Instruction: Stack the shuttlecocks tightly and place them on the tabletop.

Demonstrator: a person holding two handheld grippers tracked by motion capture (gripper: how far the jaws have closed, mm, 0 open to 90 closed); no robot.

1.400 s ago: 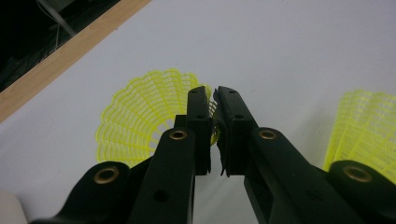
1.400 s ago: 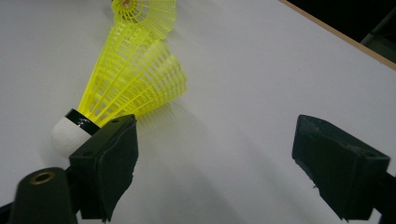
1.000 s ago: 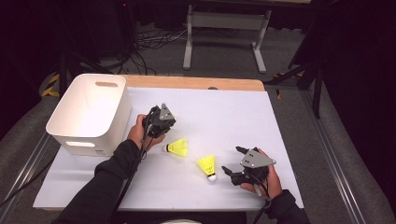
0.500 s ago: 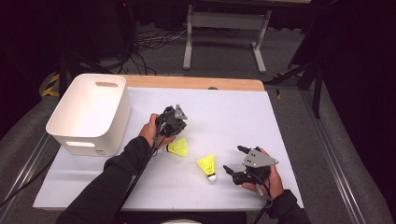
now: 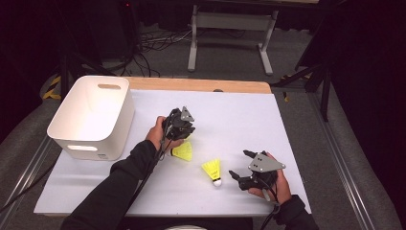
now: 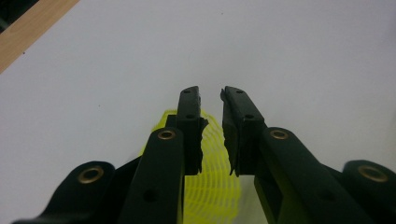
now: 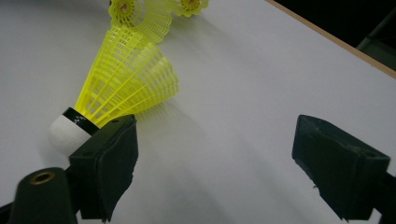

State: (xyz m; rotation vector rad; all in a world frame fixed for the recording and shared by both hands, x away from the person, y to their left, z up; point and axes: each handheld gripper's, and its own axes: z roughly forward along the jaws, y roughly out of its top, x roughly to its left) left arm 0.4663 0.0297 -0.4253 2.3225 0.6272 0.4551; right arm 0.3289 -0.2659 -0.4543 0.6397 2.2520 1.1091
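Two yellow shuttlecocks lie on the white desk, near its middle toward the near edge. First shuttlecock lies just under the left claw; in the left gripper view its mesh skirt shows below and between the jaws, which stand a narrow gap apart and have just been opening; pads do not press it, so released. Second shuttlecock, white cork tip toward the near edge, lies just beside the right claw. In the right gripper view it lies outside the left jaw, cork close against it; jaws stand wide apart over bare desk, released. White bin sits at the desk's left edge, well apart from both.
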